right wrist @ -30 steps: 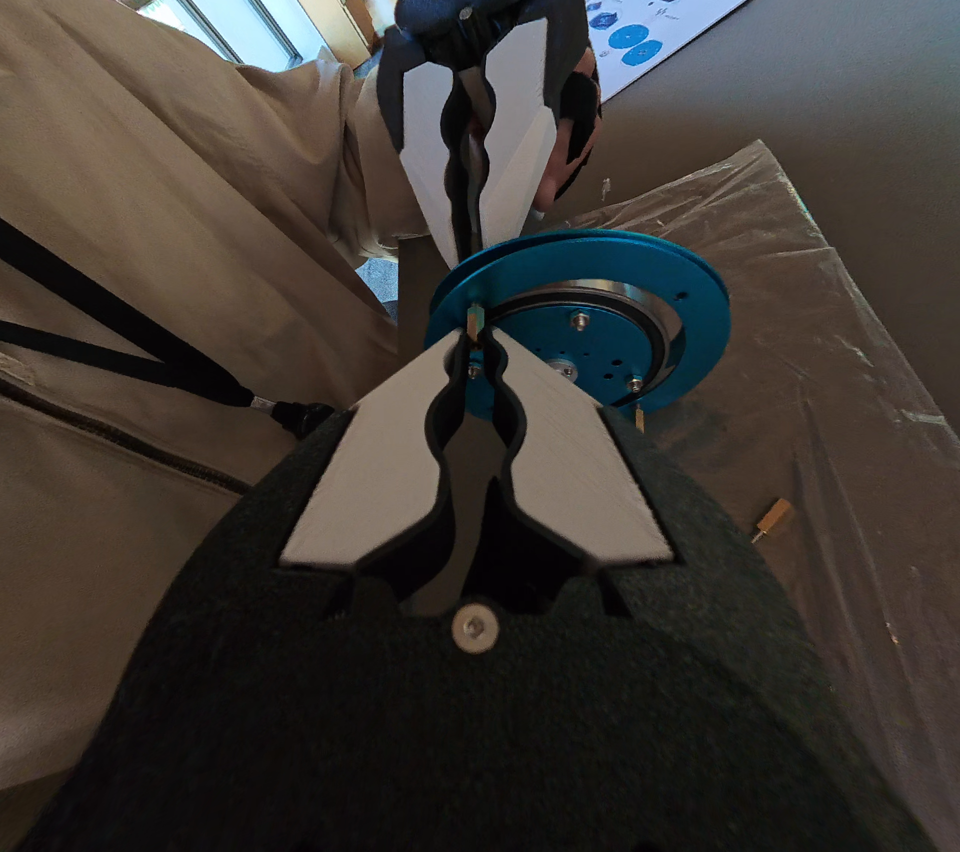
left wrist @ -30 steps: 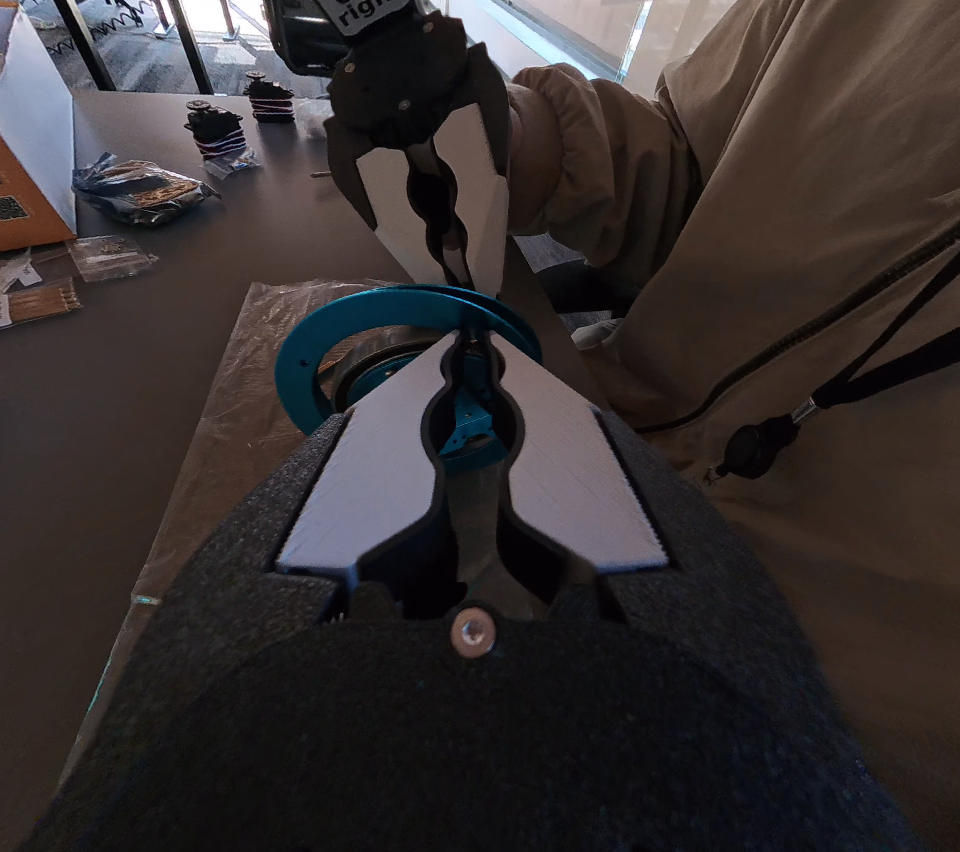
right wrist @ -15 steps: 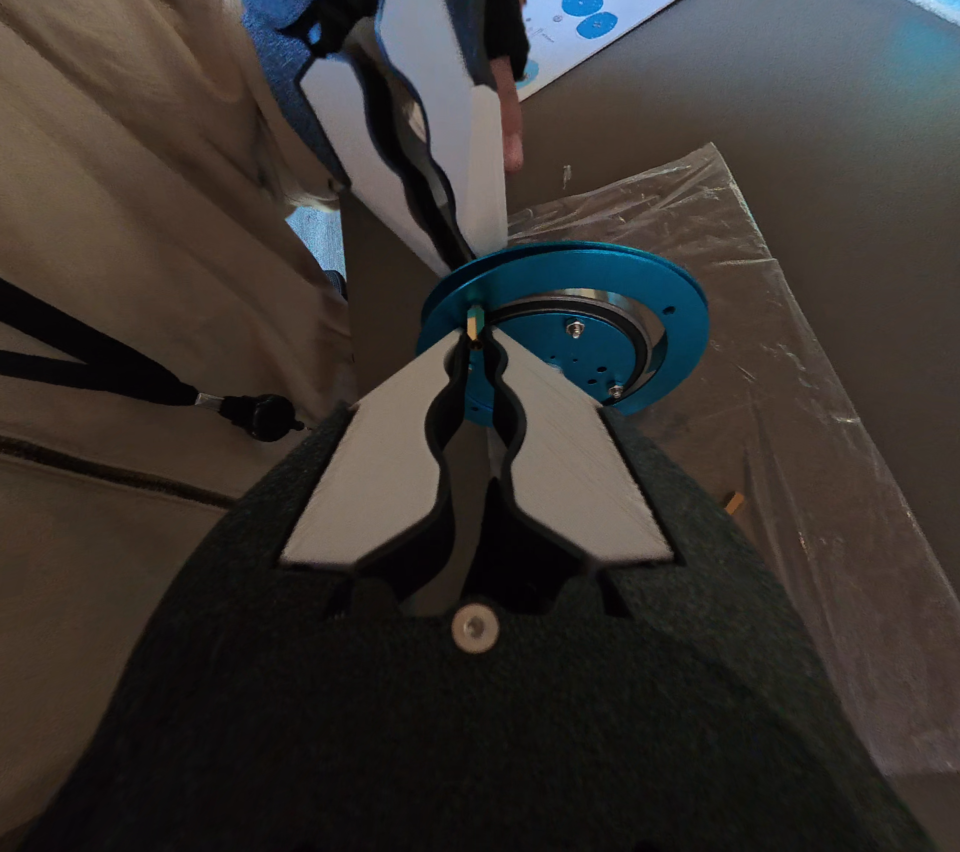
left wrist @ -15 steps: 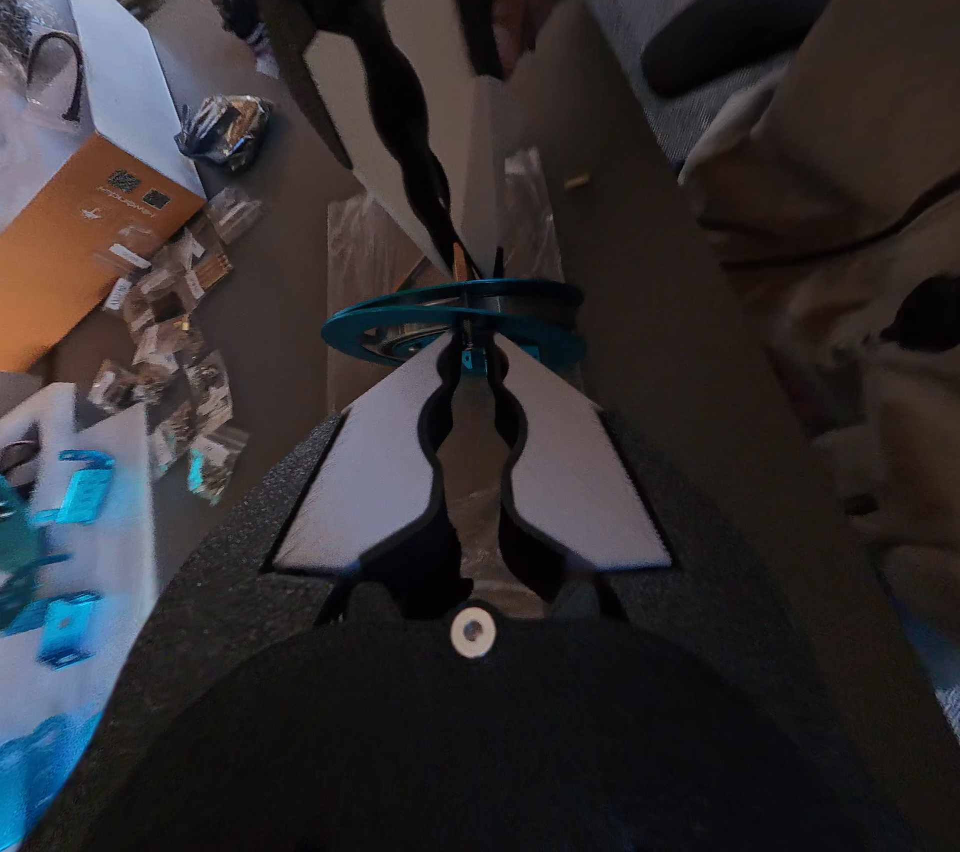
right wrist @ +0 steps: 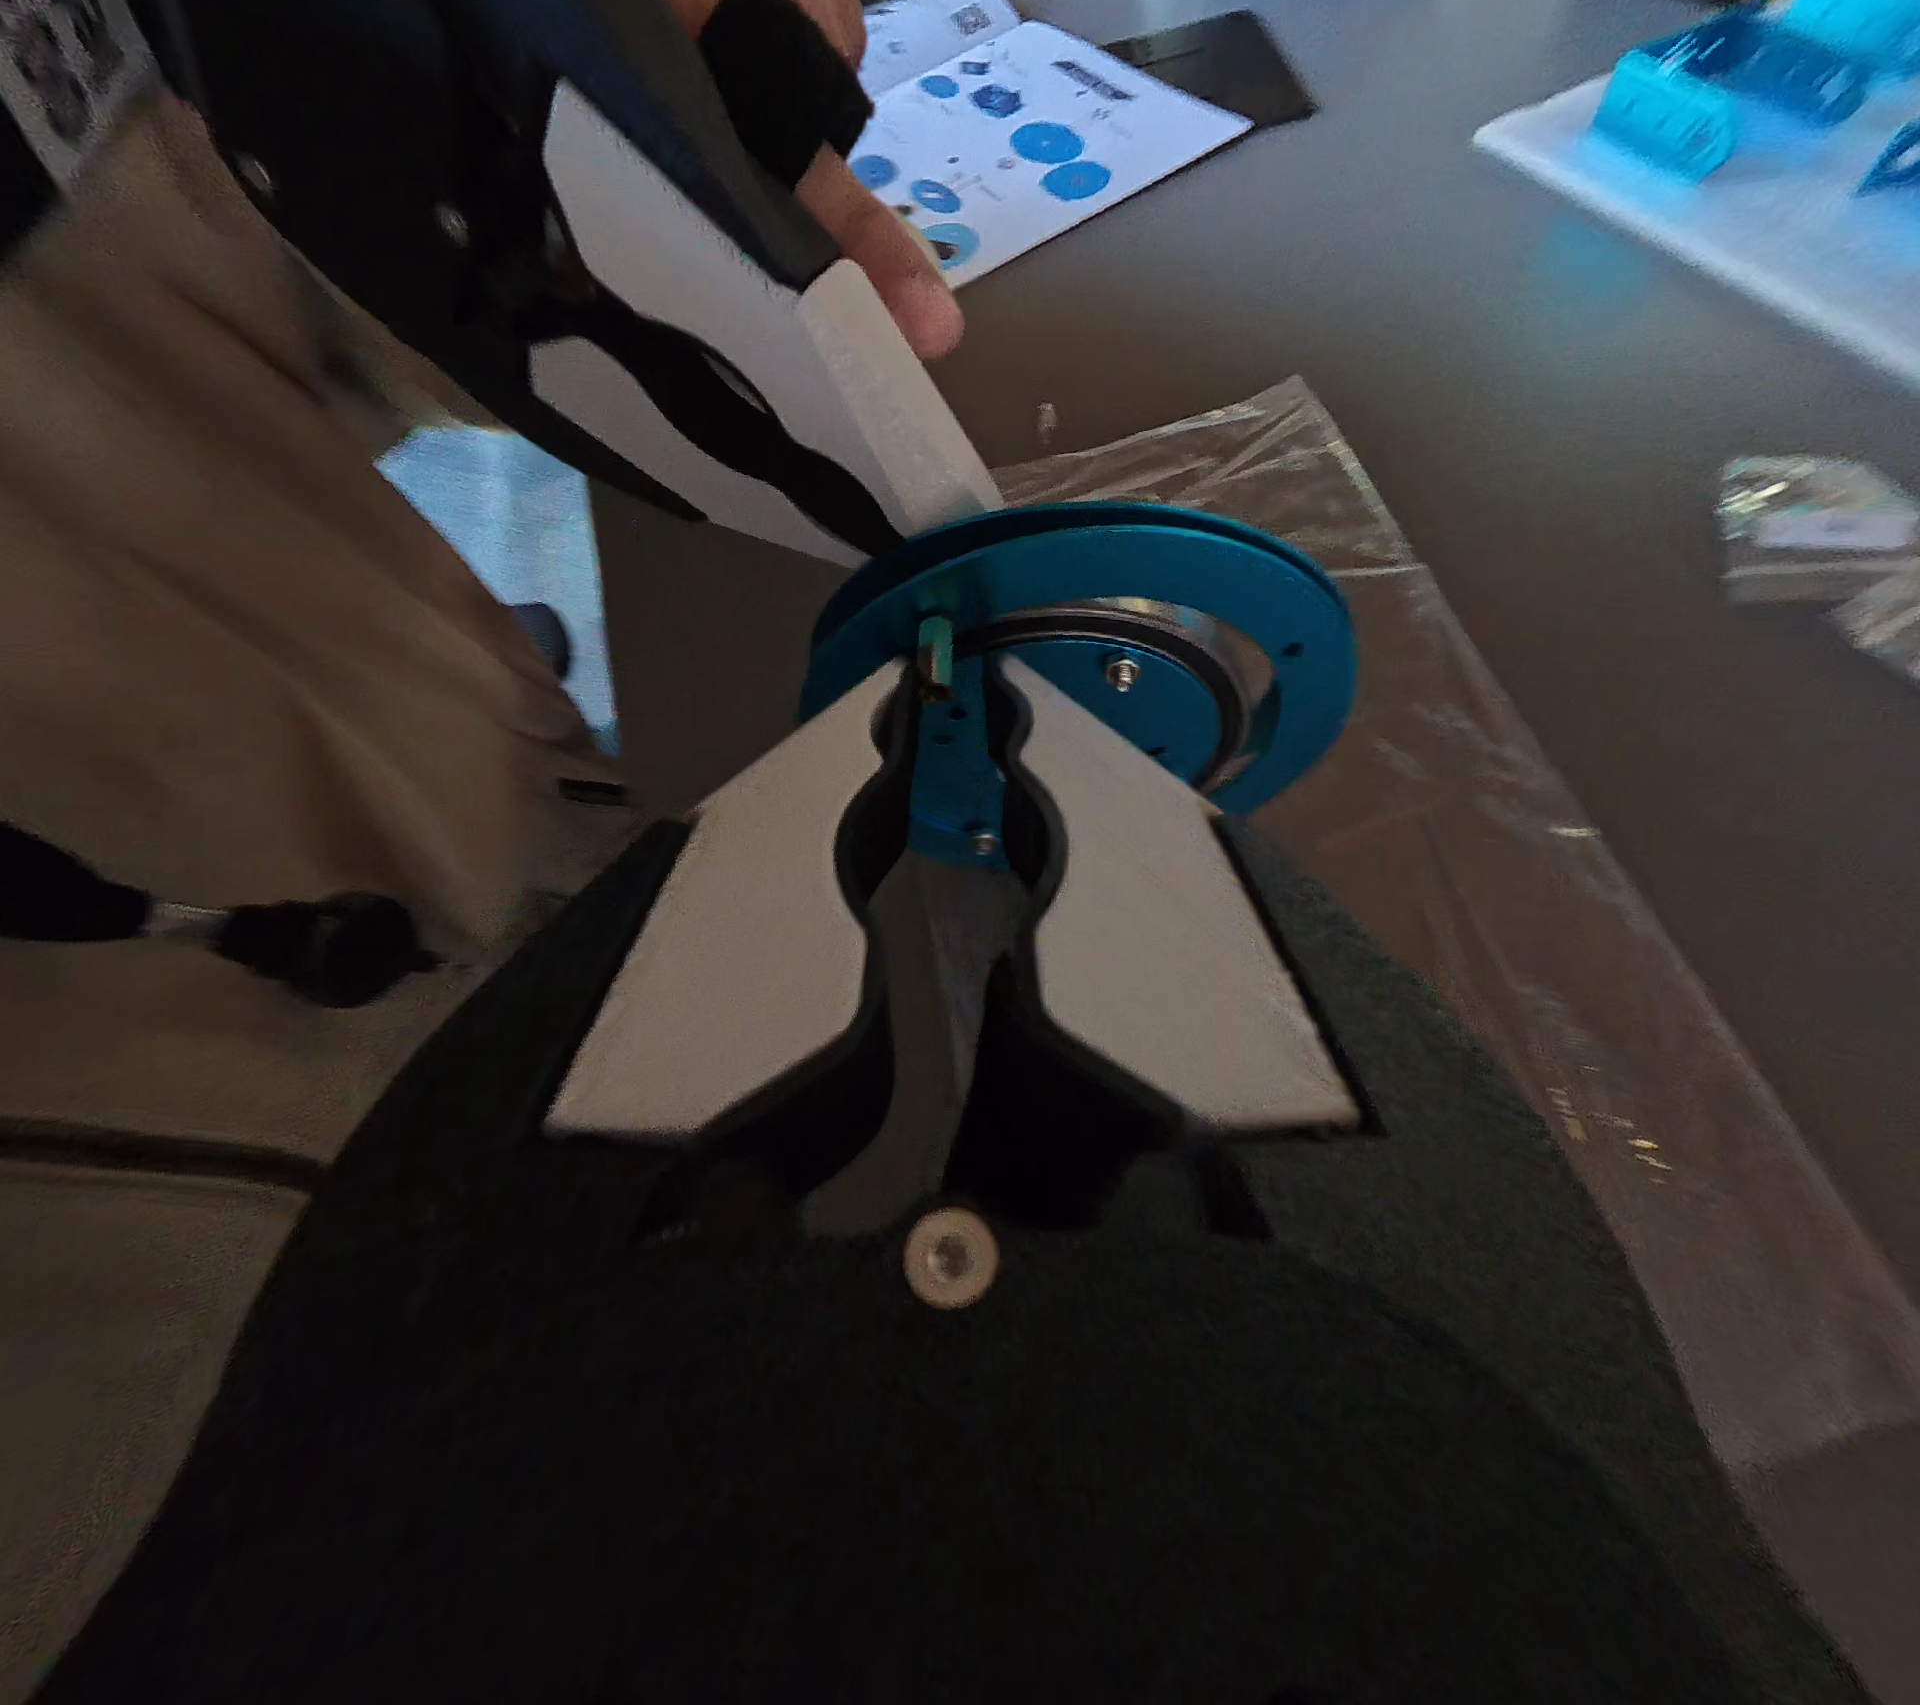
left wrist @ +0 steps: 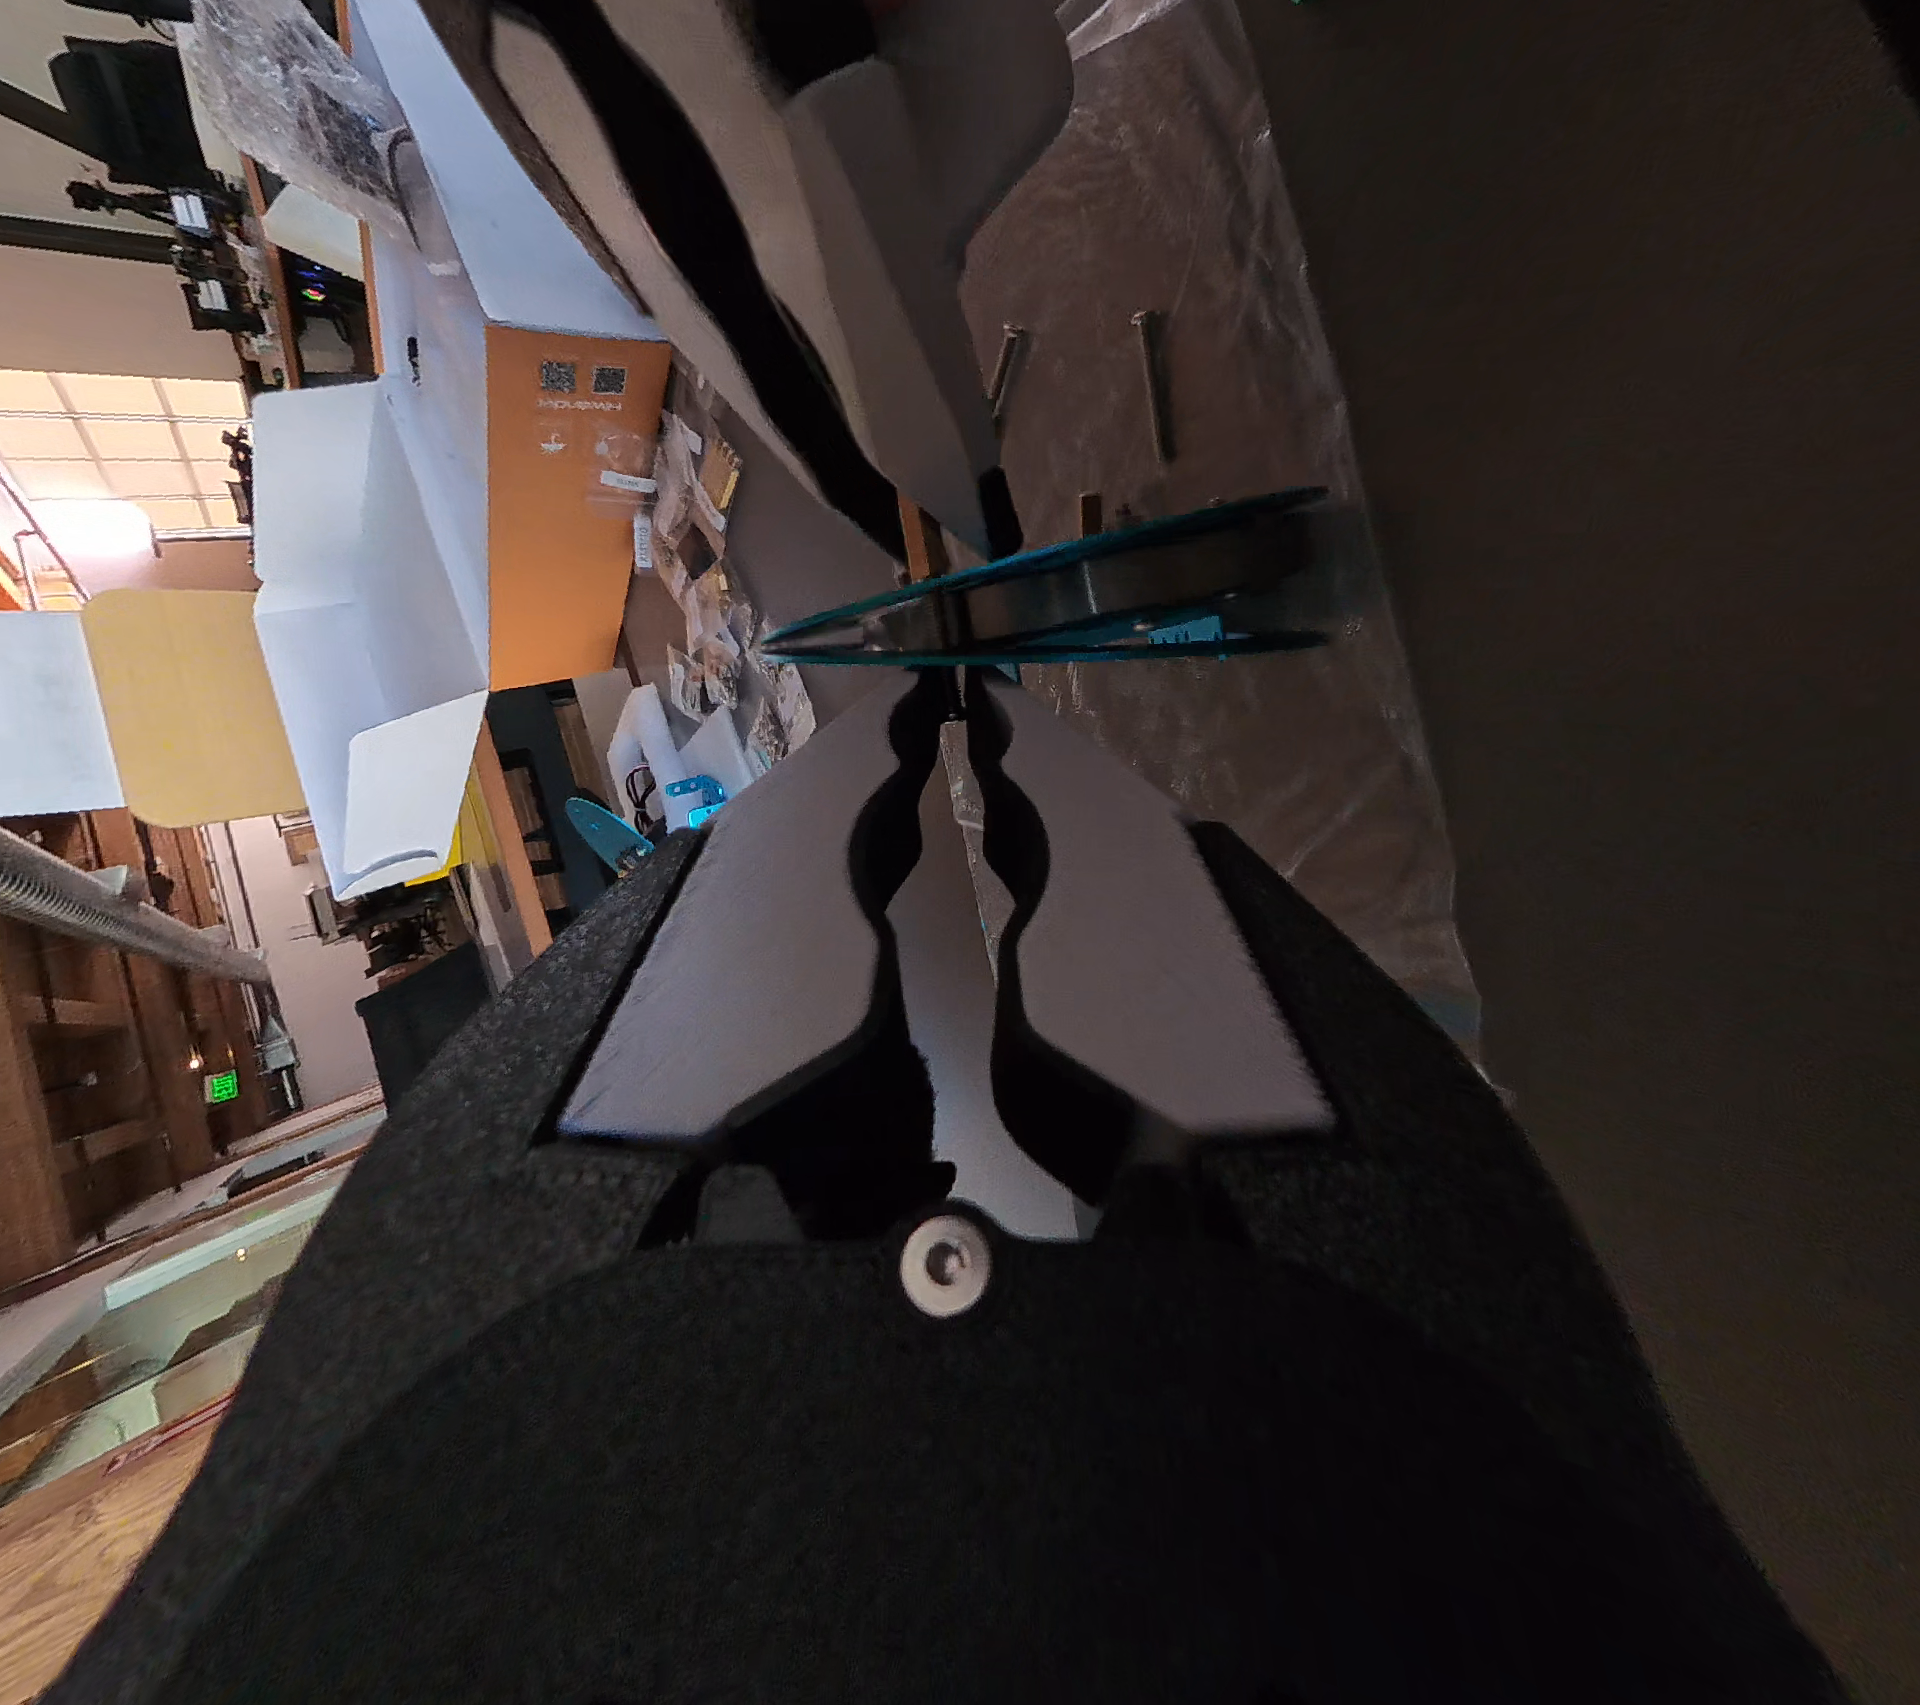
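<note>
Left gripper (left wrist: 954,699) closed on rim of blue disc assembly (right wrist: 1143,606), disc edge-on just ahead of its tips. Right gripper (right wrist: 951,679) pinched on brass standoff (right wrist: 935,653) at disc's near edge, opposite left gripper (right wrist: 883,528). Disc held clear above plastic sheet (right wrist: 1455,824); loose standoffs (left wrist: 1153,398) lie beyond.

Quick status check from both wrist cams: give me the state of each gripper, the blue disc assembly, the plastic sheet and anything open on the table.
left gripper: shut on the blue disc assembly's rim.
right gripper: shut on a brass standoff at the disc.
blue disc assembly: held tilted above the sheet.
plastic sheet: lying flat, crinkled.
booklet: open.
orange box: flaps open.
</note>
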